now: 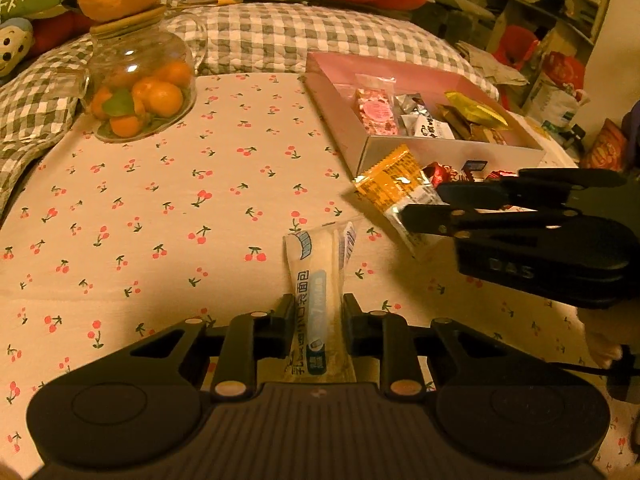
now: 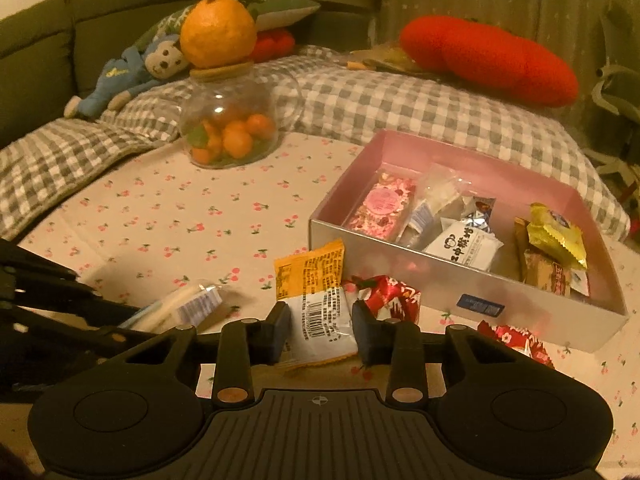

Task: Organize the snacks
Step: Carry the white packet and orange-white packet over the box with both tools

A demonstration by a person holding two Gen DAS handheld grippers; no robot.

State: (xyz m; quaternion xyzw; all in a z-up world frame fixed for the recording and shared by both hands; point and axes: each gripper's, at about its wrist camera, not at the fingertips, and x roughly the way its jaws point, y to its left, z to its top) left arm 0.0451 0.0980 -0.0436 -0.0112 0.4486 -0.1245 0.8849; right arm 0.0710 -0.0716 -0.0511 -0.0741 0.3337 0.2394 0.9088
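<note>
Left wrist view: left gripper jaws clamp white bread packet; right gripper jaws pinch orange-white snack packet above surface.

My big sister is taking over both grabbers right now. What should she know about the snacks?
Left gripper: shut on the white-and-blue bread packet.
Right gripper: shut on the orange-and-white snack packet.
Pink box: already holds several snacks.
Left to do: put both held packets in the box, then the red wrapped snacks lying on the cherry tablecloth in front of it.
</note>
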